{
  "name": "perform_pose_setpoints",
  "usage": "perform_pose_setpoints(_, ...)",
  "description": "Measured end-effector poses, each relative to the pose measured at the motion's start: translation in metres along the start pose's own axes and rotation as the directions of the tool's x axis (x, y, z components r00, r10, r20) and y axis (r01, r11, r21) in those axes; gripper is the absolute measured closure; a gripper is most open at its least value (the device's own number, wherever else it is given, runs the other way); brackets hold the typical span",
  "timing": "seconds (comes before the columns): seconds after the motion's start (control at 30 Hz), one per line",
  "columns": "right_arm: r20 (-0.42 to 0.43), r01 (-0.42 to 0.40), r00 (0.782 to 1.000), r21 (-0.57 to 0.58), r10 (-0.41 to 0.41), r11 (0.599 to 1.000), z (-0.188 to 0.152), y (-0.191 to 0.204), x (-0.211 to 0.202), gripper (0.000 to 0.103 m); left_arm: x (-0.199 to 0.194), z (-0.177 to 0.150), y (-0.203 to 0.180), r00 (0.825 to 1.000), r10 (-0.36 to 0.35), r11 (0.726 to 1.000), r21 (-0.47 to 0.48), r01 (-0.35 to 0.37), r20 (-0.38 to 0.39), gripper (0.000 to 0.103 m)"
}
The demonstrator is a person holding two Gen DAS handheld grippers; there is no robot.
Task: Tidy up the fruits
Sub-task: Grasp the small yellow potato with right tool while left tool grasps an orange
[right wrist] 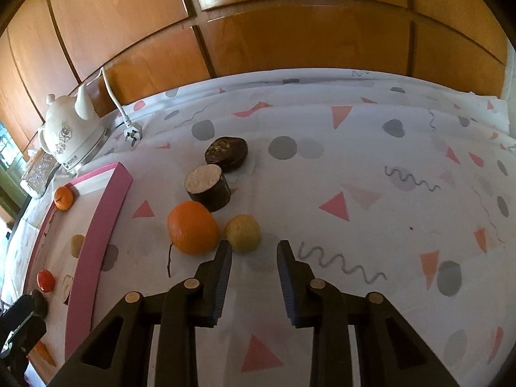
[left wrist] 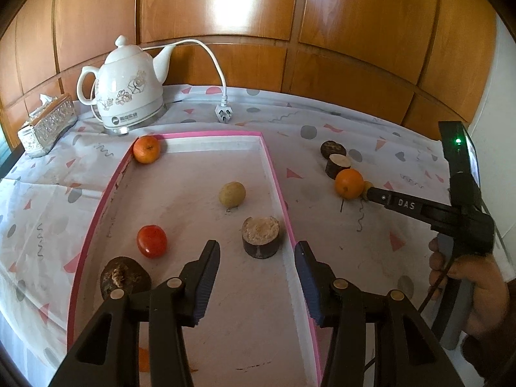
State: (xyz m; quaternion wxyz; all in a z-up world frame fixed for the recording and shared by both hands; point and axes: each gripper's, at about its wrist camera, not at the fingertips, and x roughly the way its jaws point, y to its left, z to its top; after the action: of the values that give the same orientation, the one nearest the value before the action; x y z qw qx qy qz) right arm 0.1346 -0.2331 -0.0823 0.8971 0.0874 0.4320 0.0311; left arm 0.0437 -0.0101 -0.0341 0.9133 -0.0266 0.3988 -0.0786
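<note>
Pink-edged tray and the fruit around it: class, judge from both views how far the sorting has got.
Done: the pink-edged tray already holds five pieces, among them a tangerine and a red fruit.

In hand: nothing is gripped. The open right gripper is nearing the small yellow fruit; the left gripper is open over the tray.

Left: the orange and two dark cut pieces on the tablecloth.
</note>
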Motion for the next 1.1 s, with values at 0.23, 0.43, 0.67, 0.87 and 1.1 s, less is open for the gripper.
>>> perform_pose_setpoints(0.23, -0.024, -0.018, 1.000, -0.018, 0.018, 1.000, 0.008, 0.008, 0.017, 0.076, 0.003, 0.006, -0.001, 1.000, -0.011, 1.000, -0.004, 0.011, 0.001, 0.053)
perform_pose_setpoints(0.43, -0.021, -0.014, 1.000, -0.032, 0.013, 0.999, 0.014, 0.008, 0.024, 0.077, 0.006, 0.015, -0.008, 1.000, -0.029, 1.000, 0.001, 0.029, 0.000, 0.052)
perform_pose_setpoints(0.67, 0.004, 0.091, 0.996, -0.063, -0.091, 0.994, 0.002, -0.011, 0.010, 0.077, 0.014, 0.030, -0.029, 0.998, -0.069, 0.997, 0.024, 0.070, -0.008, 0.052)
perform_pose_setpoints(0.87, 0.005, 0.138, 0.990, -0.103, -0.138, 0.985, -0.006, -0.030, 0.000, 0.077, 0.034, 0.045, -0.053, 0.993, -0.110, 0.993, 0.036, 0.111, -0.031, 0.052)
perform_pose_setpoints(1.1, 0.007, 0.109, 0.994, -0.087, -0.109, 0.990, -0.009, -0.036, -0.002, 0.077, 0.066, 0.059, -0.079, 0.990, -0.112, 0.993, 0.038, 0.116, -0.082, 0.048)
